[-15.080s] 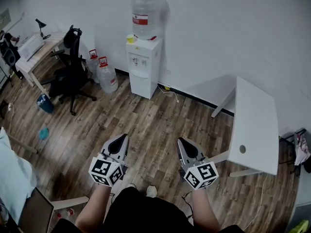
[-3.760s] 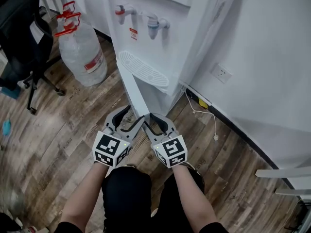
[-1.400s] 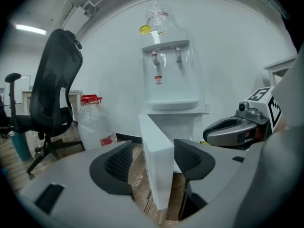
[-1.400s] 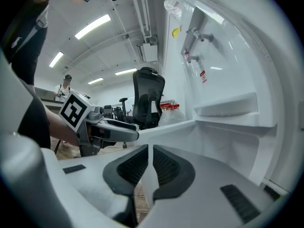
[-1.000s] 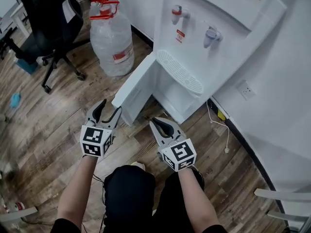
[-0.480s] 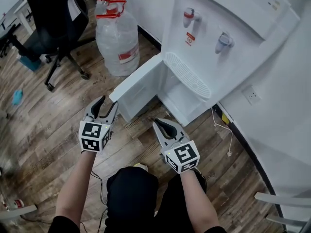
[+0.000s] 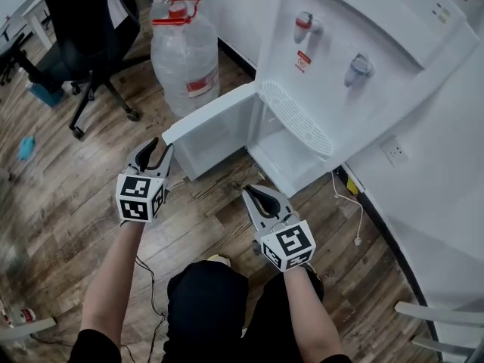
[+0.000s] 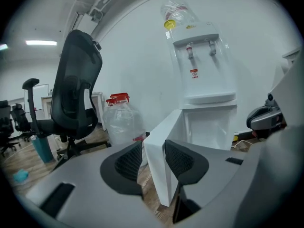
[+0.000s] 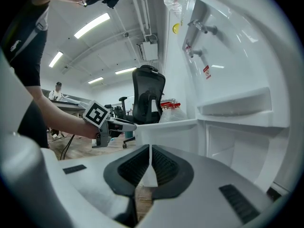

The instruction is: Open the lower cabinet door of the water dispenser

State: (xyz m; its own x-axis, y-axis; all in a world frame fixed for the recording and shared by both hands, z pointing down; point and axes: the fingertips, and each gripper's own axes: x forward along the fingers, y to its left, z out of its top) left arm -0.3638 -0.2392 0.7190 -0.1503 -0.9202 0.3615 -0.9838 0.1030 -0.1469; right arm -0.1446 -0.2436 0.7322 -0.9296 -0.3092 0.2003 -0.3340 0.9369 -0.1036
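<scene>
The white water dispenser (image 7: pixel 355 21) stands at the upper right. Its lower cabinet door (image 7: pixel 208 123) is swung out to the left, and the cabinet behind it is open. My left gripper (image 7: pixel 153 151) is at the door's free edge. In the left gripper view that edge (image 8: pixel 159 175) stands between the pads (image 8: pixel 128 163). The jaws have just been closing, and a thin gap still shows on the left side. My right gripper (image 7: pixel 252 195) hovers low in front of the cabinet. It is shut with nothing in it (image 9: pixel 149 158).
Two large water bottles (image 7: pixel 185 51) with red caps stand left of the dispenser. A black office chair (image 7: pixel 83 29) is further left. A wall socket (image 7: pixel 393 151) and a thin cable (image 7: pixel 352 203) are on the right. The floor is wood planks.
The door has swung further open to the left, and my left gripper has moved with its edge. The left jaws have narrowed around that edge. The right gripper has stayed put.
</scene>
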